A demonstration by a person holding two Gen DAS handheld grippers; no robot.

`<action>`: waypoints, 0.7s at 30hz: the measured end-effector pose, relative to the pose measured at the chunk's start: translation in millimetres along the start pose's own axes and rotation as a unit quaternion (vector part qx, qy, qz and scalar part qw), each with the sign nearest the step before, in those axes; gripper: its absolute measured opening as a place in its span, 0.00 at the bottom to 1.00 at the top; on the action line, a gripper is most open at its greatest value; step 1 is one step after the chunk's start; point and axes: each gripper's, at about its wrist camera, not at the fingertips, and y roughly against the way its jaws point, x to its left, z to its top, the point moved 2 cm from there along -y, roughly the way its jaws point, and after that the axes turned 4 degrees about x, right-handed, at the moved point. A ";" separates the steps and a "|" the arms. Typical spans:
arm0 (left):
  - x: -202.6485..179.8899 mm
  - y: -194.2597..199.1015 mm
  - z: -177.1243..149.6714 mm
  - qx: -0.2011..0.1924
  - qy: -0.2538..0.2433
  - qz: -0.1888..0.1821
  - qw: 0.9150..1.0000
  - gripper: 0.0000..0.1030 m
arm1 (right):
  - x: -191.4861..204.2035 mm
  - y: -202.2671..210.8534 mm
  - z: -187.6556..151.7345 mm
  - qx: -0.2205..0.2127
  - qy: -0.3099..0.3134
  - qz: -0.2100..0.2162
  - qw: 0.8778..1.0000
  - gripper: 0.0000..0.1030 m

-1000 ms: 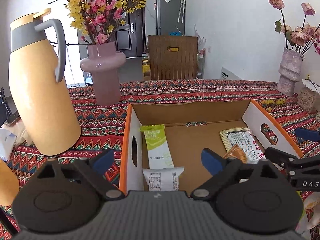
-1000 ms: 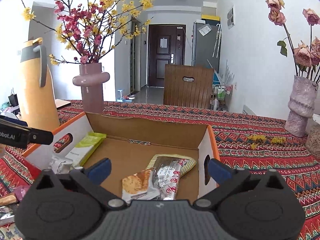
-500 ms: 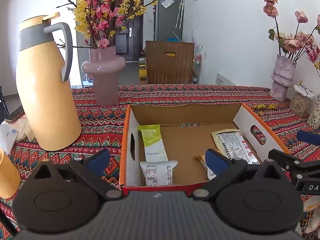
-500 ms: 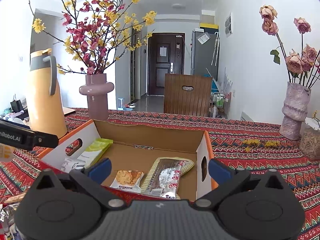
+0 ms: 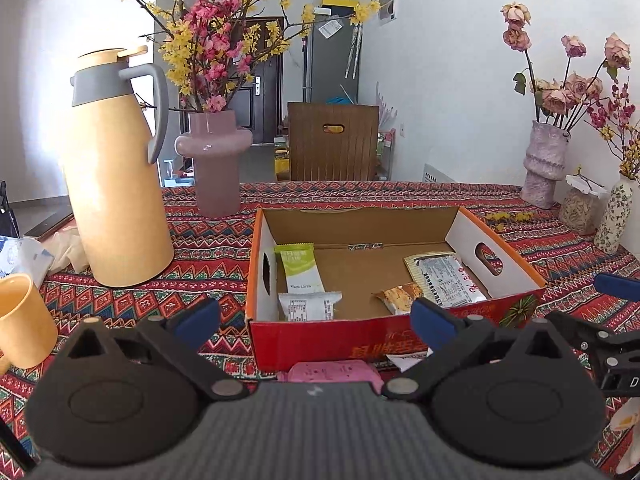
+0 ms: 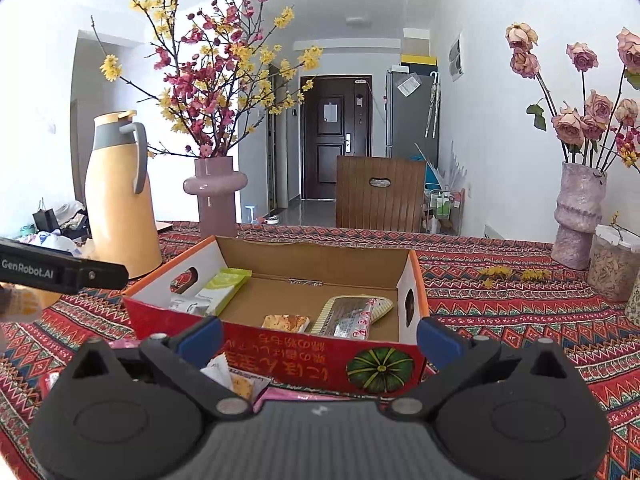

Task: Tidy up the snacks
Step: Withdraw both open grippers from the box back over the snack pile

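An open cardboard box (image 5: 376, 344) with a red front wall sits on the patterned tablecloth. Inside lie a green-and-white sachet (image 5: 301, 266), a small white packet (image 5: 309, 306), an orange snack packet (image 5: 396, 297) and a silver-and-red packet (image 5: 446, 278). A pink packet (image 5: 334, 372) lies on the cloth before the box. My left gripper (image 5: 316, 320) is open and empty, held back from the box front. My right gripper (image 6: 319, 336) is open and empty too, near the box front (image 6: 304, 364), with loose packets (image 6: 236, 380) under it.
A tall yellow thermos (image 5: 114, 184) and a mauve vase (image 5: 216, 164) of blossoms stand left of the box. A yellow mug (image 5: 20, 320) sits at the near left. Vases and a jar (image 5: 580, 208) line the right side. A wooden chair (image 5: 334, 142) stands behind the table.
Both grippers have pulled back and up from over the box toward the near table edge. The red box front and the loose packets before it have come into view.
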 end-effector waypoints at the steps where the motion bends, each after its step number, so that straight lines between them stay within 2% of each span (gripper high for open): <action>1: 0.2 3.6 -4.0 -0.002 0.001 0.000 1.000 1.00 | 0.8 4.1 -3.4 0.000 -0.001 0.001 1.000 1.00; 13: 9.8 36.5 -50.4 -0.011 0.036 0.014 0.999 1.00 | 10.8 37.2 -45.2 0.018 -0.005 0.010 1.000 1.00; 17: 9.9 47.6 -65.1 -0.021 0.043 0.033 0.998 1.00 | 13.5 45.4 -59.3 0.024 -0.005 0.012 1.000 1.00; 21: 6.9 53.9 -76.7 -0.018 0.038 0.034 0.999 1.00 | 17.9 47.0 -74.8 0.040 -0.005 0.014 0.999 1.00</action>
